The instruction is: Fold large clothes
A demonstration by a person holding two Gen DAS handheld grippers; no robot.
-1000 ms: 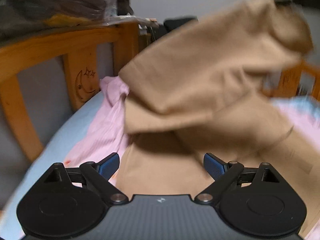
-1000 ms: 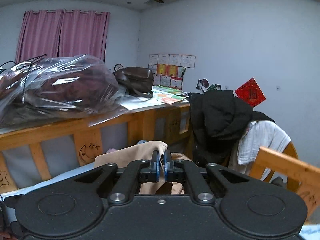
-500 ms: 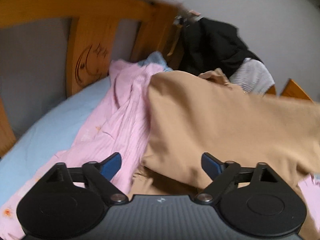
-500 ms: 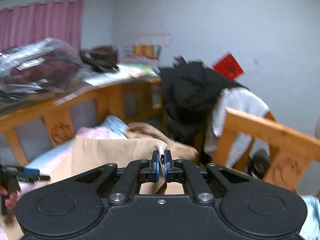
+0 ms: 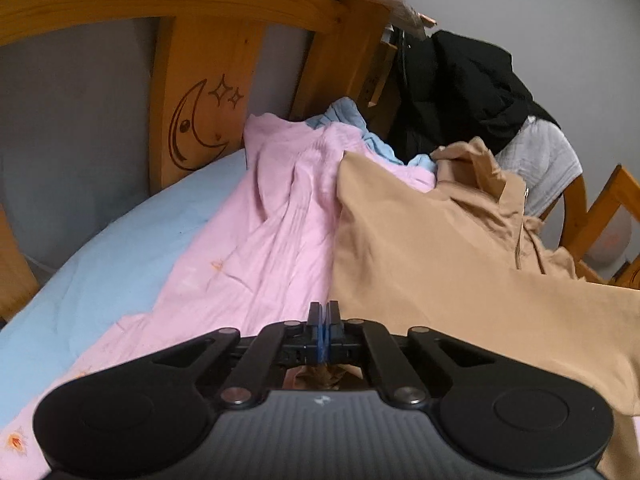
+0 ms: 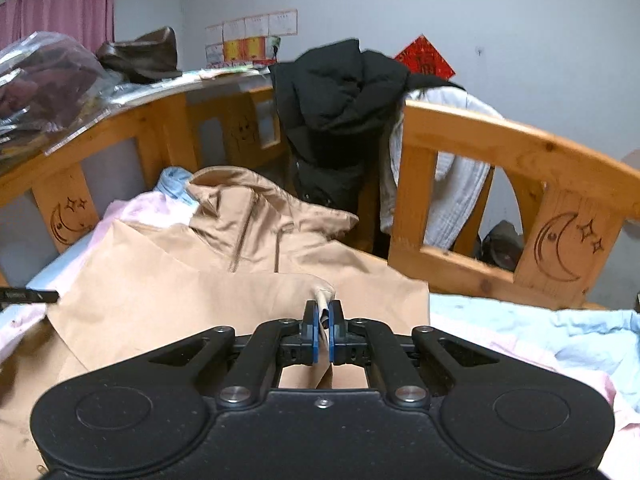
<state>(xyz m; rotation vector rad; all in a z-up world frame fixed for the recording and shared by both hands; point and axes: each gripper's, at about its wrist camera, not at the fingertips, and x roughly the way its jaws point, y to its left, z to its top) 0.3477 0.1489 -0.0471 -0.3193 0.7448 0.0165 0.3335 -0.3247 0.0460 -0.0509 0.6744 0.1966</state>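
Note:
A tan zip jacket [image 5: 432,248] lies spread on the bed over pink bedding [image 5: 260,232], its collar toward the far rail. It also shows in the right wrist view [image 6: 208,280]. My left gripper [image 5: 324,312] is shut at the jacket's left edge; tan cloth shows under its fingers, but whether it is pinched is unclear. My right gripper [image 6: 324,312] is shut on a fold of the jacket's near edge, low over the bed. The left gripper's fingers [image 6: 28,295] poke in at the left edge of the right wrist view.
A wooden bed rail [image 6: 500,148] with carved moons runs along the far side and right. A black coat [image 6: 340,96] and a white garment [image 6: 460,200] hang over it. A light blue sheet [image 5: 112,248] covers the mattress. Bagged items [image 6: 44,80] sit on a shelf at left.
The jacket came down from the air and now lies flat on the bed. My left gripper went from open to shut at its left edge. My right gripper lowered with its fold.

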